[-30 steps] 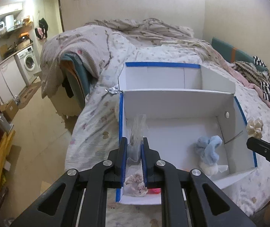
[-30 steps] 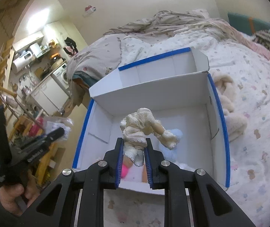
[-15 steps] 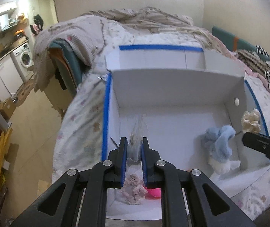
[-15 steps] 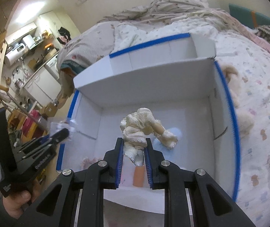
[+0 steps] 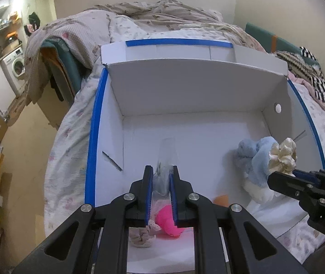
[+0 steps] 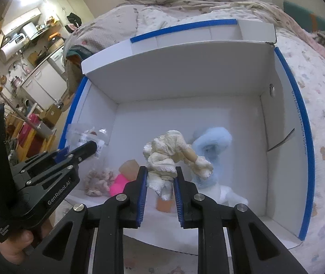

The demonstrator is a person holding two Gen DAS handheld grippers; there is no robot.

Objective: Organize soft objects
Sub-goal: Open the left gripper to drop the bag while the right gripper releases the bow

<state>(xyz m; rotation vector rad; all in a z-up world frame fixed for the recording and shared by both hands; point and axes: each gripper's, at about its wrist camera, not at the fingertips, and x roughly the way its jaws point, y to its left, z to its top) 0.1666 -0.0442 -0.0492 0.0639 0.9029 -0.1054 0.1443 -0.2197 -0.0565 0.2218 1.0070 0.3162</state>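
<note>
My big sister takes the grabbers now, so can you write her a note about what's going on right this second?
Left gripper: shut on a clear plastic bag, held over the white box.
Right gripper: shut on a cream scrunchie, also over the box.
Already in the box: blue plush toy, pink scrunchie, bright pink thing, a tan block.
Left to do: drop the bag and the cream scrunchie into the box.

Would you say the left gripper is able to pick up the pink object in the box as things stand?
Probably not yet: the left gripper is shut on a clear plastic bag, so its fingers are occupied, though the pink object lies uncovered just below in the open white box.
</note>
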